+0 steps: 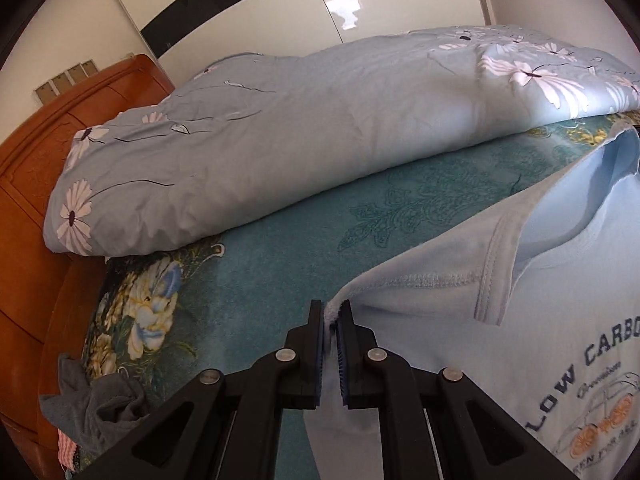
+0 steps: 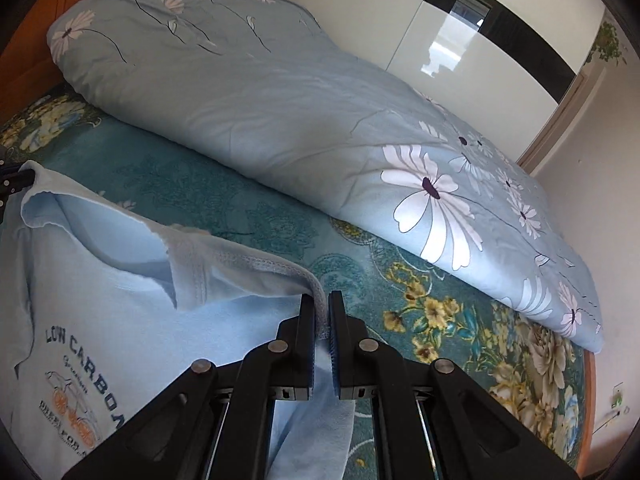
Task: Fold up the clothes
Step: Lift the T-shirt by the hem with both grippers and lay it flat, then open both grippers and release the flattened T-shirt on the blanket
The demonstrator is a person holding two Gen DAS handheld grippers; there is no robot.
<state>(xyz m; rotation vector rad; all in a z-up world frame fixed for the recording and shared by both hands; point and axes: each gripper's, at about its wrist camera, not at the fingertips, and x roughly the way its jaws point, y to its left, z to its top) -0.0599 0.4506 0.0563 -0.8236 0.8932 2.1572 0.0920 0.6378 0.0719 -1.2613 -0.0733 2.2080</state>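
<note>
Both grippers pinch one garment: I have a light blue T-shirt (image 1: pixel 560 312) held up by its shoulders above a bed. My left gripper (image 1: pixel 331 320) is pressed together on the shoulder seam at 6 o'clock in the left wrist view, fabric bunched between the blue pads. My right gripper (image 2: pixel 322 316) is likewise closed on the opposite shoulder seam at 6 o'clock in its own view. The shirt hangs between them, its ribbed collar (image 1: pixel 494 276) sagging open at 4 o'clock in the left view and its "LOW CARBON" print (image 2: pixel 80 360) facing the camera at 8 o'clock in the right view.

Under it lies a teal floral bedsheet (image 1: pixel 280 264); a rolled pale blue floral quilt (image 1: pixel 280 132) runs across from 10 to 2 o'clock, well clear of the shirt. A grey cloth (image 1: pixel 100 404) sits crumpled at 8 o'clock near the wooden headboard (image 1: pixel 36 160).

I judge this the spreading step: the shirt is gripped and lifted, not yet laid flat. Next I would need to keep both pinches firm, draw the shoulders apart to take out the sag, and lower the shirt onto bare sheet short of the quilt.
</note>
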